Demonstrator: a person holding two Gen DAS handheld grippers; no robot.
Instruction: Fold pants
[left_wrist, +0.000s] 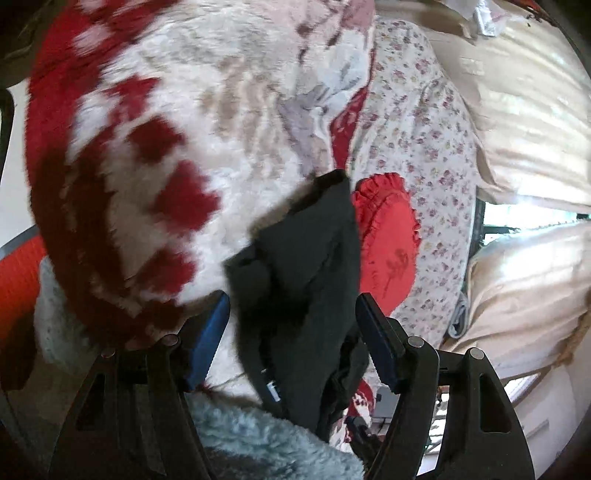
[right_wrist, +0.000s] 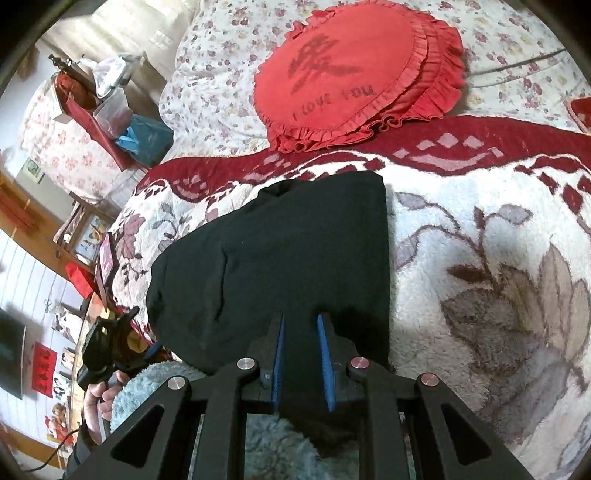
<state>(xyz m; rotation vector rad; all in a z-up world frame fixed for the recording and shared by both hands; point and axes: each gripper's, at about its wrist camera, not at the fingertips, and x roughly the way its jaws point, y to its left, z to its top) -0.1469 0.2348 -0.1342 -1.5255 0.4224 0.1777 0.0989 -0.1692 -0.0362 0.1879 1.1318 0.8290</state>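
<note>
Black pants (right_wrist: 280, 258) folded at frame centre on the red-and-white fleece blanket (right_wrist: 480, 229), below the red ruffled cushion (right_wrist: 351, 74). Right gripper (right_wrist: 301, 354) jaws narrowly parted, pinching the pants' near edge. Left gripper (left_wrist: 291, 325) jaws wide apart, black fabric hanging loose between them.

Daylit bedroom — cream curtains (left_wrist: 532, 122) at a bright window, cluttered red shelf (right_wrist: 94, 122) by a white wall.
</note>
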